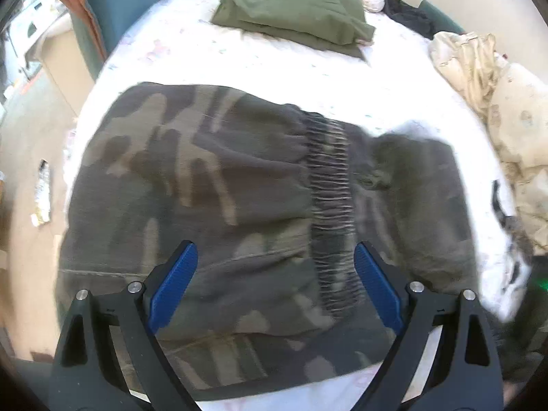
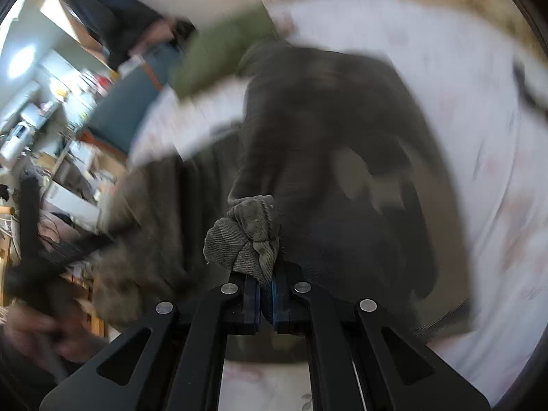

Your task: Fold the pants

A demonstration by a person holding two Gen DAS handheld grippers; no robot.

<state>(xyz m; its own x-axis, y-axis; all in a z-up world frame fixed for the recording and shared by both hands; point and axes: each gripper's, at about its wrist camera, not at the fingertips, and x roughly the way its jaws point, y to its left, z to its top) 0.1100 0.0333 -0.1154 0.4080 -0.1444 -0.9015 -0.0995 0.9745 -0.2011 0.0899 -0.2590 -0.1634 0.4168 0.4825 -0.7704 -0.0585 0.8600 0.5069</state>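
Note:
Camouflage pants (image 1: pixel 212 205) lie spread on the white bed sheet (image 1: pixel 260 68), their ribbed elastic waistband (image 1: pixel 330 212) running down the middle of the left wrist view. My left gripper (image 1: pixel 275 257) hovers above the pants with its blue pads (image 1: pixel 174 284) wide apart and nothing between them. In the blurred right wrist view my right gripper (image 2: pixel 265 282) is shut on a bunched ribbed end of the pants (image 2: pixel 246 239), and the dark cloth (image 2: pixel 325 144) trails away from it over the sheet.
Folded olive-green pants (image 1: pixel 294 7) lie at the far side of the bed. A crumpled cream garment (image 1: pixel 479 68) and dark clothes (image 1: pixel 407 13) sit at the right edge. A teal mattress edge (image 1: pixel 113 10) and floor lie left. A person's hand (image 2: pixel 34 328) shows at lower left.

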